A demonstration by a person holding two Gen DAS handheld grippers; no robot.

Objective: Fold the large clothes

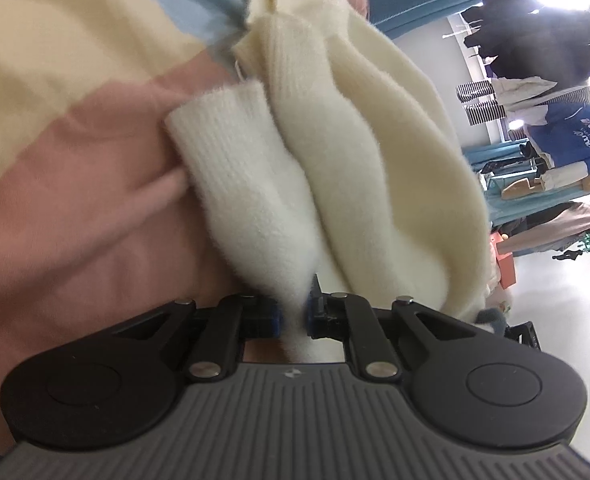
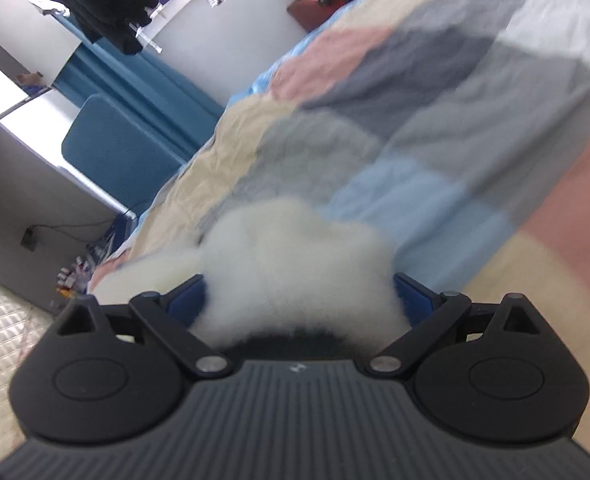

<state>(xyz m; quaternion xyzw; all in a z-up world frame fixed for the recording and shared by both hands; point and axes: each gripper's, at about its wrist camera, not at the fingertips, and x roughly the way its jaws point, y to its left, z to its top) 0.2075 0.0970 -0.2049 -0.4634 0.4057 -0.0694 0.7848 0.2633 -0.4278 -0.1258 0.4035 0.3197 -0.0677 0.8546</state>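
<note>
Cream fuzzy knit sweater (image 1: 347, 152): soft, light, floppy over patchwork quilt (image 2: 435, 120). Left gripper (image 1: 293, 314) pinches thin fold. Right gripper (image 2: 299, 300) fingers apart, fluffy bunch between; grip cannot tell. Best hold: ribbed edges.

One cream sweater (image 1: 335, 160), one patchwork bedspread (image 2: 415, 120), two grippers, left gripper (image 1: 293, 314), right gripper (image 2: 299, 300)

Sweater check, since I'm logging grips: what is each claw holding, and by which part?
The left claw pinches the cream sweater by a bunched fold near its cuff. The right claw is open around sweater fabric, not clamped.
</note>
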